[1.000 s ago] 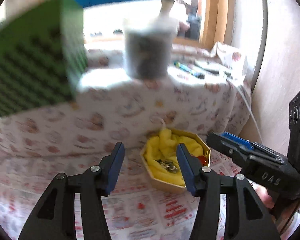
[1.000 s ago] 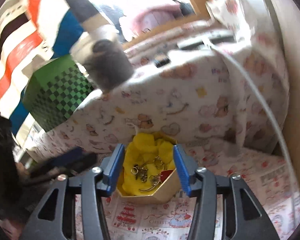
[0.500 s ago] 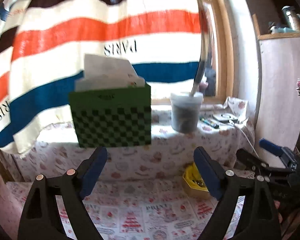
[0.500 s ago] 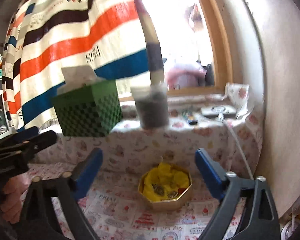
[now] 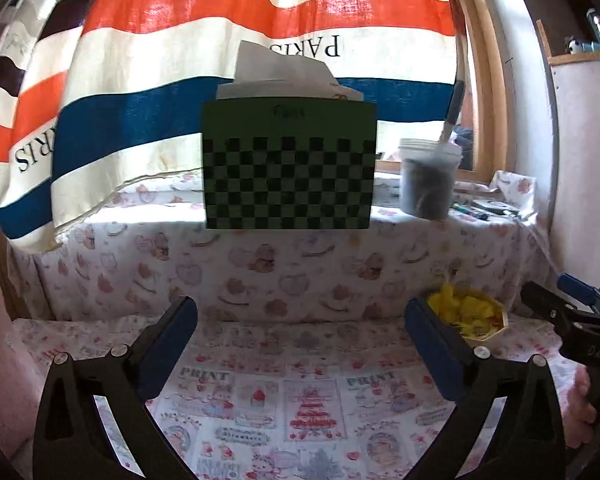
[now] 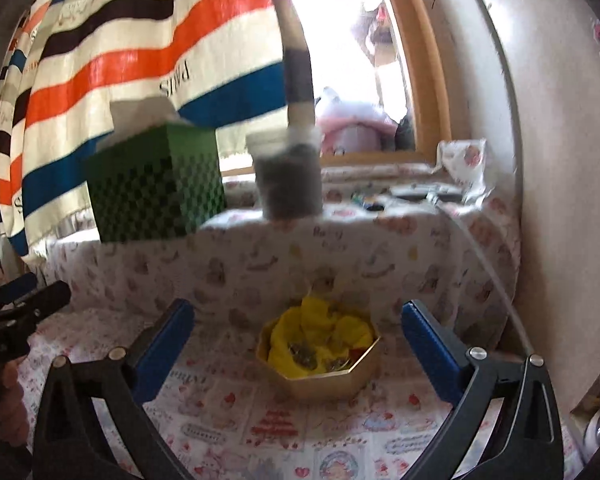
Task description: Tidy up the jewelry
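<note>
Claws: both are hanging spread wide with nothing between the pads; left claw (image 5: pixel 300 344) is facing the green checkered box (image 5: pixel 290 164), right claw (image 6: pixel 298 350) is framing the jewelry box.
Task thing: I'm looking at a gold octagonal jewelry box (image 6: pixel 320 354) sitting on the patterned surface (image 6: pixel 284 428), ahead of my right claw and clear of both pads; from the left view it's sitting off to the right (image 5: pixel 470 316), partly behind my right-side pad.
Contents: small metal pieces (image 6: pixel 304 354) are lying on crumpled yellow cloth (image 6: pixel 320 330), plus something red (image 6: pixel 354 354) at the right edge.
Handling (my guess): pieces are looking tiny, light, tangle-prone and slippery; cloth is soft and may be coming up with them. I'm judging a pinch on a single loop or chain end is best; box walls are looking stiff enough to take by the rim.
Hard to see: right view is blurring; I'm not making out what kinds of pieces they are or how many. Grey tub (image 5: pixel 428 180) contents are unclear.
</note>
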The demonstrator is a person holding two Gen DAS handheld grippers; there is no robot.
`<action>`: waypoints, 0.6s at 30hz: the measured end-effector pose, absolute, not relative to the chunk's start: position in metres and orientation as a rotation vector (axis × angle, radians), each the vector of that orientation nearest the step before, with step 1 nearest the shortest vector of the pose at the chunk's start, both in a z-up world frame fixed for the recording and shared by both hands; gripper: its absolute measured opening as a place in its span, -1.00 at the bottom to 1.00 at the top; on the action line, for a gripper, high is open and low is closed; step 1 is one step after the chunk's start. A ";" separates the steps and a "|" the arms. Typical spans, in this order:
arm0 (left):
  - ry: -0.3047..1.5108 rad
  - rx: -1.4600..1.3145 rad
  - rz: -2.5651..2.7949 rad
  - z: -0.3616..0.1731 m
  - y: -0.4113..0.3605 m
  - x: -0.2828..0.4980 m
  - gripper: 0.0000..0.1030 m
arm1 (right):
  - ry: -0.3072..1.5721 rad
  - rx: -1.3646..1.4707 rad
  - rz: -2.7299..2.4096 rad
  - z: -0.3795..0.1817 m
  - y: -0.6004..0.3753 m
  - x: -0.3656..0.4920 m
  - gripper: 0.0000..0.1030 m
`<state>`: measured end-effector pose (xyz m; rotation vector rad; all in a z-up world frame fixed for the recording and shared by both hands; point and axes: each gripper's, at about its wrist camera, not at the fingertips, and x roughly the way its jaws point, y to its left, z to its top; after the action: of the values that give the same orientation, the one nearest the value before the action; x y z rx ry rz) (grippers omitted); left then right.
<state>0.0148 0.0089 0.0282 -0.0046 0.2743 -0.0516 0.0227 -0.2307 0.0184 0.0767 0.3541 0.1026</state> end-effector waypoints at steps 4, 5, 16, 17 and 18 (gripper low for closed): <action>0.204 -0.019 -0.025 0.019 0.007 0.001 0.99 | 0.352 0.030 0.088 0.011 -0.223 0.023 1.00; 0.184 -0.012 -0.011 0.019 0.005 -0.003 0.99 | 0.346 0.017 0.084 0.009 -0.222 0.022 1.00; 0.304 -0.010 0.056 0.006 0.006 0.022 0.99 | 0.338 -0.012 0.047 0.008 -0.222 0.023 1.00; 0.294 -0.007 0.079 0.006 0.005 0.022 0.99 | 0.336 -0.012 0.046 0.009 -0.222 0.022 1.00; 0.279 -0.005 0.077 0.006 0.004 0.021 0.99 | 0.334 -0.012 0.051 0.009 -0.221 0.022 1.00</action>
<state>0.0206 0.0037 0.0064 -0.0054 0.2788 0.0774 0.0220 -0.2213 0.0089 -0.0123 0.3342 0.0511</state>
